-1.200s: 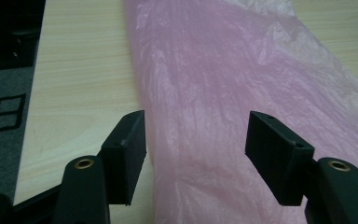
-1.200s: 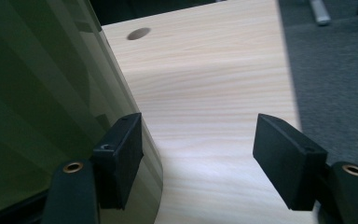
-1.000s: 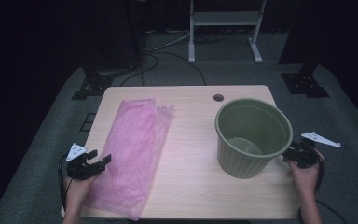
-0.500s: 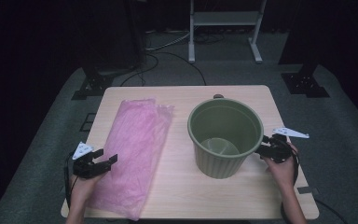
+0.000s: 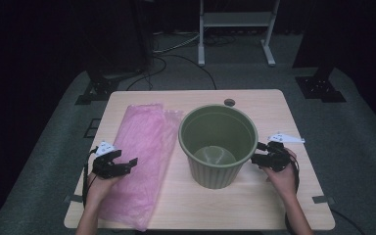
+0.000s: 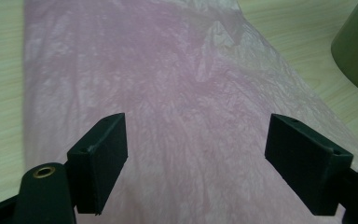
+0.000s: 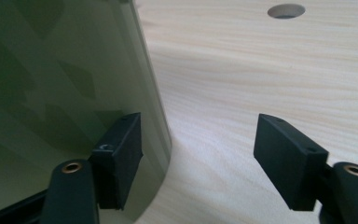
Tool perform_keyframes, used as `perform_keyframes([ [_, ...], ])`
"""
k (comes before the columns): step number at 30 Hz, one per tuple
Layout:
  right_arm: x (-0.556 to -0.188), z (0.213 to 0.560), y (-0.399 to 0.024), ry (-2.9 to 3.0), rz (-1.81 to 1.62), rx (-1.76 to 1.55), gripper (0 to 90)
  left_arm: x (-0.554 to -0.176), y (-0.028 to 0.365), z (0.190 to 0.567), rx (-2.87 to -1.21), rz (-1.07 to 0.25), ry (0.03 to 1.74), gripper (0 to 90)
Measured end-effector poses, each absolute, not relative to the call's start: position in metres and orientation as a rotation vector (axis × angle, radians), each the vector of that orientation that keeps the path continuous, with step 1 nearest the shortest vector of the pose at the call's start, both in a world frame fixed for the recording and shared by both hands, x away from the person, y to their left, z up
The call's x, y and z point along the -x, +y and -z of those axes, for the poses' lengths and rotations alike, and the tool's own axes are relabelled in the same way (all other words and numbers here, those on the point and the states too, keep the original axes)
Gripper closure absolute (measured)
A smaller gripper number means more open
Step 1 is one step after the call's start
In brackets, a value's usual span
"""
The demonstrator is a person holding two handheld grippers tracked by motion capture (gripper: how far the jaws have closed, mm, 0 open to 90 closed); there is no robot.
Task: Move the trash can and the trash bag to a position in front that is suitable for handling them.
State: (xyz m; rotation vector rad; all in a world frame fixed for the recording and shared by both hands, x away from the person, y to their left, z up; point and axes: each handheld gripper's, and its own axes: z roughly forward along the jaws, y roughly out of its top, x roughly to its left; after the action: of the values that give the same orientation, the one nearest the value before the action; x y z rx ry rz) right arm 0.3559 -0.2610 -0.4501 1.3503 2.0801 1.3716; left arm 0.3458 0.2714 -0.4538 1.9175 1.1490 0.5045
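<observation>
A green plastic bin [image 5: 219, 147] stands upright in the middle of the wooden table [image 5: 274, 112]. A flat pink plastic bag [image 5: 144, 147] lies along the left side, its edge close to the bin. My left gripper [image 5: 127, 164] hovers over the bag's near part. In the left gripper view the bag [image 6: 186, 93] spreads under that gripper [image 6: 198, 128]; the jaws have just been opening, and nothing is pinched between them. My right gripper [image 5: 256, 152] is open at the bin's right side. In the right gripper view [image 7: 198, 135] one jaw sits against the bin's outer wall [image 7: 65, 84].
A round cable hole [image 5: 229, 102] [image 7: 286, 10] is in the table's far edge behind the bin. Bare wood lies to the right of the bin and along the near edge. A metal stand [image 5: 235, 29] and cables are on the dark floor beyond.
The bin has slid left from the table's right side to the middle, with the right gripper following at its side. The left gripper moved right over the bag.
</observation>
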Motion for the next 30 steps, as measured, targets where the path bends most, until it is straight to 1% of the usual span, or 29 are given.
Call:
perform_keyframes([
  [1, -0.356, 0.451, -0.262, 2.089, -1.363, -1.349, 29.7, -0.348, 0.27, 0.455, -1.924, -0.505, 1.147, 19.5],
  [7, -0.35, 0.459, -0.275, 2.078, -1.351, -1.386, 29.7, -0.364, 0.259, 0.466, -1.964, -0.491, 1.171, 18.9],
  [11, -0.343, 0.461, -0.286, 2.051, -1.361, -1.403, 29.8, -0.37, 0.256, 0.471, -2.006, -0.509, 1.182, 19.0],
  [14, -0.339, 0.463, -0.293, 2.037, -1.364, -1.412, 29.7, -0.371, 0.254, 0.476, -2.047, -0.511, 1.19, 21.2],
  [17, -0.335, 0.465, -0.298, 2.029, -1.366, -1.42, 29.7, -0.37, 0.254, 0.478, -2.06, -0.543, 1.178, 24.1],
  [18, -0.334, 0.465, -0.299, 2.028, -1.366, -1.423, 29.8, -0.369, 0.254, 0.478, -2.058, -0.544, 1.177, 26.7],
  [19, -0.332, 0.466, -0.299, 2.028, -1.365, -1.423, 29.7, -0.369, 0.254, 0.478, -2.054, -0.546, 1.174, 31.5],
  [21, -0.331, 0.466, -0.3, 2.026, -1.366, -1.42, 29.7, -0.366, 0.255, 0.478, -2.051, -0.546, 1.153, 36.7],
  [22, -0.33, 0.466, -0.3, 2.026, -1.369, -1.416, 29.7, -0.365, 0.256, 0.478, -2.052, -0.544, 1.147, 41.5],
  [24, -0.328, 0.466, -0.299, 2.03, -1.368, -1.415, 29.7, -0.363, 0.259, 0.477, -2.054, -0.541, 1.134, 47.0],
  [26, -0.327, 0.466, -0.299, 2.038, -1.363, -1.414, 29.7, -0.361, 0.262, 0.477, -2.059, -0.532, 1.123, 55.1],
  [30, -0.325, 0.468, -0.298, 2.045, -1.362, -1.411, 29.7, -0.356, 0.271, 0.475, -2.074, -0.515, 1.107, 67.1],
])
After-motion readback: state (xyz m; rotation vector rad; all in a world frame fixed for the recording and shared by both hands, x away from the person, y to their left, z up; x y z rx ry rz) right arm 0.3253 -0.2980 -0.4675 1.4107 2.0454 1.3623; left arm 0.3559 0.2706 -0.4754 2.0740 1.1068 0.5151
